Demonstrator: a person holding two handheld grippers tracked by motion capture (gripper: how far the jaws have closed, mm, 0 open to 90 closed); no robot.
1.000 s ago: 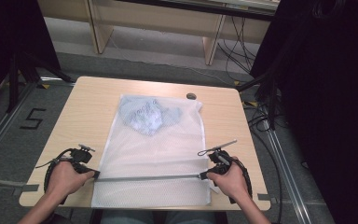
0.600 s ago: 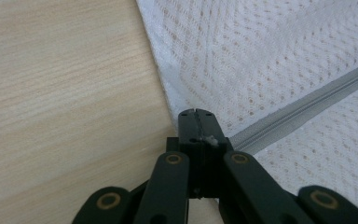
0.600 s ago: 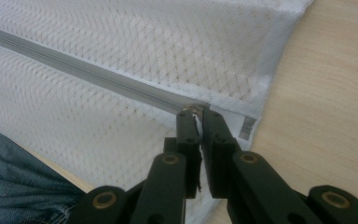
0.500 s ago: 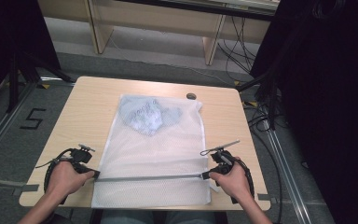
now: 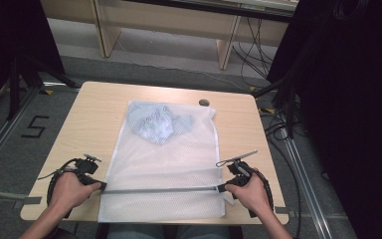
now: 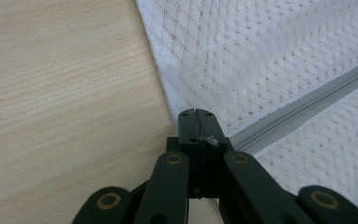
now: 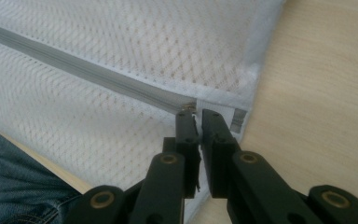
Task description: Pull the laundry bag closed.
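A white mesh laundry bag [image 5: 164, 159] lies flat on the wooden table [image 5: 92, 117], with a light blue garment [image 5: 156, 122] bunched inside its far end. A grey zipper [image 5: 161, 189] runs across the bag near the front edge. My left gripper [image 5: 101, 186] is shut on the bag's left edge at the zipper's end [image 6: 242, 140]. My right gripper [image 5: 222, 187] is at the zipper's right end. Its jaws have just eased apart to a thin slit, and the small zipper pull [image 7: 189, 108] is pinched at their tips.
A small dark round object [image 5: 204, 102] sits on the table just beyond the bag's far right corner. Bare wood lies to the left and right of the bag. The bag's near edge overhangs the table front above the person's jeans [image 7: 18, 186]. Cables lie on the floor at the right.
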